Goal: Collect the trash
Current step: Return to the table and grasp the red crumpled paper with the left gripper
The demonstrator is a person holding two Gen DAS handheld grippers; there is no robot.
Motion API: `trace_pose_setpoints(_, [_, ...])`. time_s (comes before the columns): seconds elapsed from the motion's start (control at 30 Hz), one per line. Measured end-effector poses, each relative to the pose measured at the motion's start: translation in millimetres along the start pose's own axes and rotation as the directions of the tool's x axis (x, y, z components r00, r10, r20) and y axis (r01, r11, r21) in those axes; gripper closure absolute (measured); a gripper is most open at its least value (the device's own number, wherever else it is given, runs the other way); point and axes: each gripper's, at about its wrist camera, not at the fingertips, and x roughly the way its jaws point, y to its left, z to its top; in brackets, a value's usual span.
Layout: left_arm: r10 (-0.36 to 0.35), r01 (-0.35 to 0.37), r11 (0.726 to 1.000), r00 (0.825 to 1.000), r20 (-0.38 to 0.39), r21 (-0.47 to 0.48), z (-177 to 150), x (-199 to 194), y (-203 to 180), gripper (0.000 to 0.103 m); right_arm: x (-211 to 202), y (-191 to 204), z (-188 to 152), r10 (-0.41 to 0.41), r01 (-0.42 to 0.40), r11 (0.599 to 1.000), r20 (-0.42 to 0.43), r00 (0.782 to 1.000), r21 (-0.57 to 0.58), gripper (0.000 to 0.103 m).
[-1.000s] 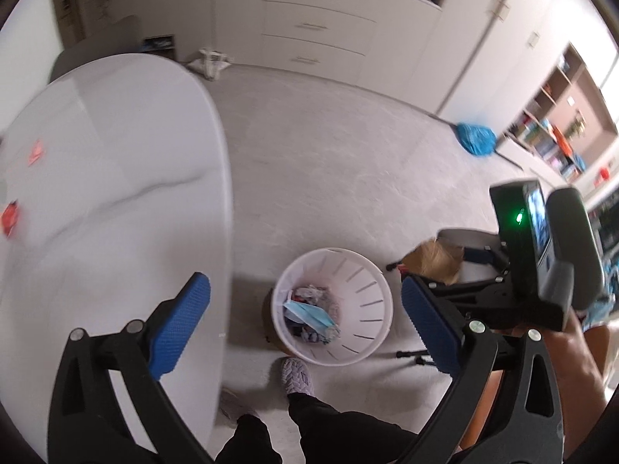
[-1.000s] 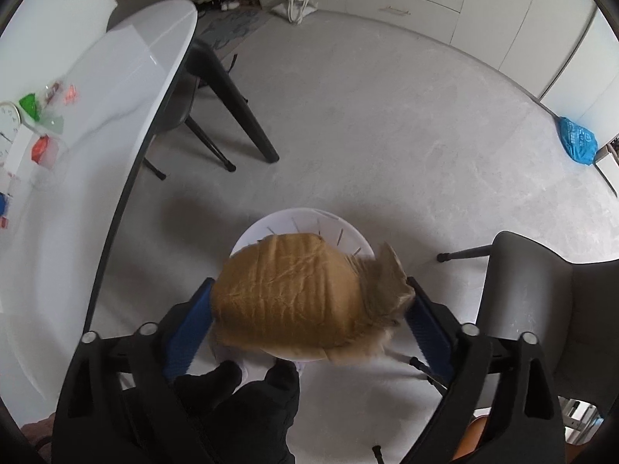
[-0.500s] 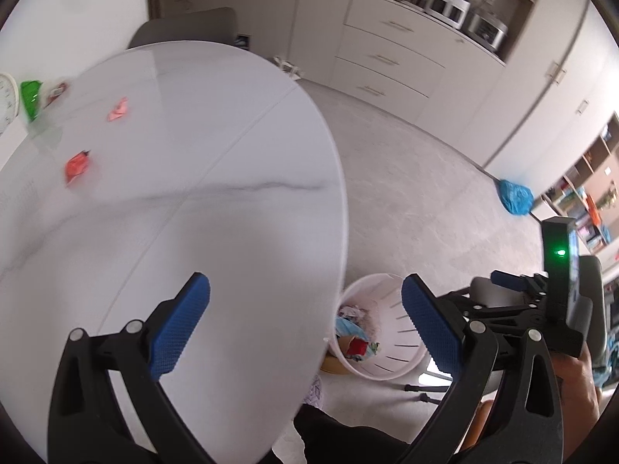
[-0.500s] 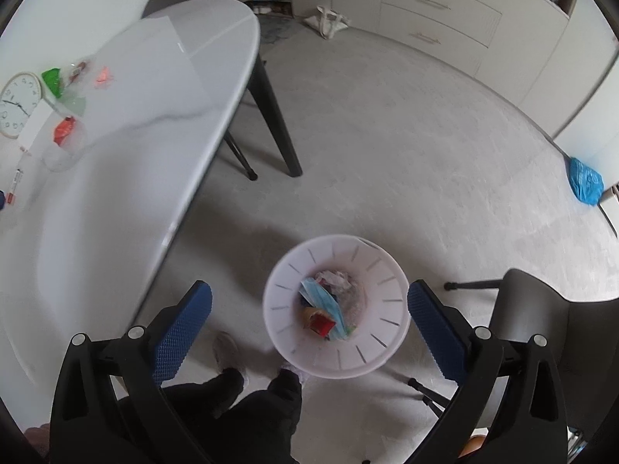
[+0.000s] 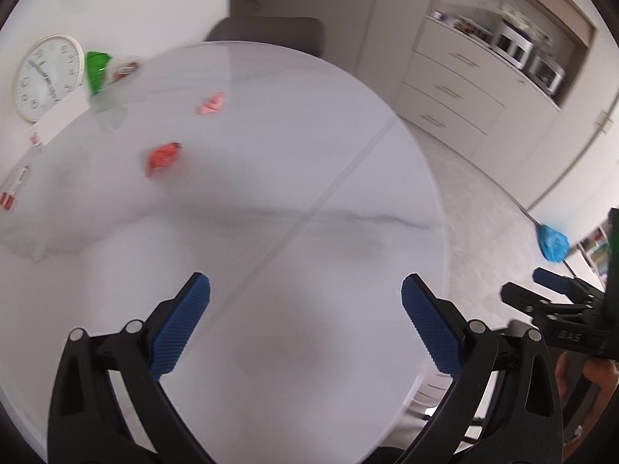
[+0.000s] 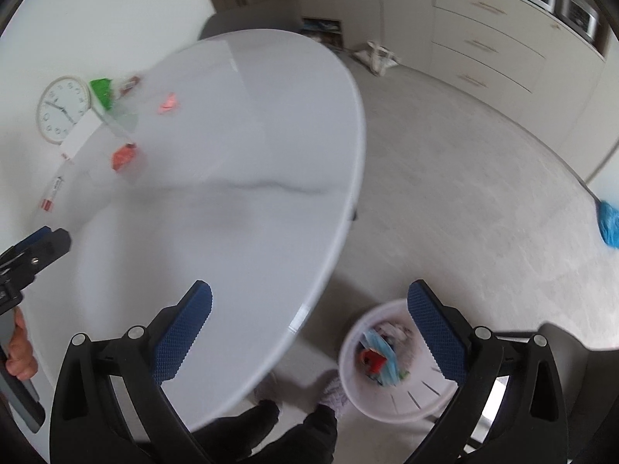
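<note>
On the white oval table (image 5: 309, 162) (image 6: 251, 135), a red wrapper (image 5: 162, 156) (image 6: 123, 156) and a pink wrapper (image 5: 211, 103) (image 6: 169, 103) lie toward the far left. My left gripper (image 5: 305, 297) (image 6: 46, 243) hovers open over the table's near part, holding nothing. My right gripper (image 6: 309, 301) (image 5: 530, 286) is also open and holds nothing; it straddles the table edge and the white trash bin (image 6: 410, 396) on the floor. Inside the bin are a blue mask and red scraps.
A green packet (image 5: 96, 71) (image 6: 101, 91), a round clock (image 5: 46, 77) (image 6: 62, 110) and small labelled items sit at the table's far-left edge. A grey chair (image 5: 267, 33) stands behind the table. The person's feet (image 6: 332, 390) are beside the bin. A blue mop (image 6: 609, 224) lies on the floor at right.
A second ago my right gripper held crumpled brown paper above the bin; it has since opened and the paper is gone. Both views have swung from the bin up onto the table.
</note>
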Motion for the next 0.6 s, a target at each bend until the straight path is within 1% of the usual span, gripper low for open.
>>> trace_pose_setpoints(0.13, [0.079,-0.078,0.997,0.997,0.021,-0.008,14.9,8.5,34.1,0.008,11.7,26.4,22.1,0.031,-0.031,0.999,0.001,1.000,-0.034,0.003])
trace_pose_setpoints(0.27, [0.123,-0.123,0.992,0.992,0.003,-0.033,38.6,29.9,75.8,0.008,28.9,55.7,46.5,0.052,-0.052,0.996,-0.006,0.999,-0.079,0.003])
trace_pose_setpoints(0.4, [0.148,-0.148,0.988,0.989,-0.007,-0.036,68.1,61.4,119.2,0.008,49.5,80.0,69.7,0.054,-0.057,0.991,-0.031,0.998,-0.118,0.003])
trace_pose_setpoints(0.5, [0.150,-0.150,0.989,0.989,-0.018,-0.011,84.3,84.6,137.9,0.008,68.8,94.2,84.5,0.050,-0.058,0.988,-0.063,0.997,-0.141,0.003])
trace_pose_setpoints(0.6, [0.156,-0.156,0.988,0.987,-0.043,0.011,102.9,118.6,159.9,0.008,90.3,106.3,99.0,0.040,-0.056,0.984,-0.095,0.995,-0.171,0.003])
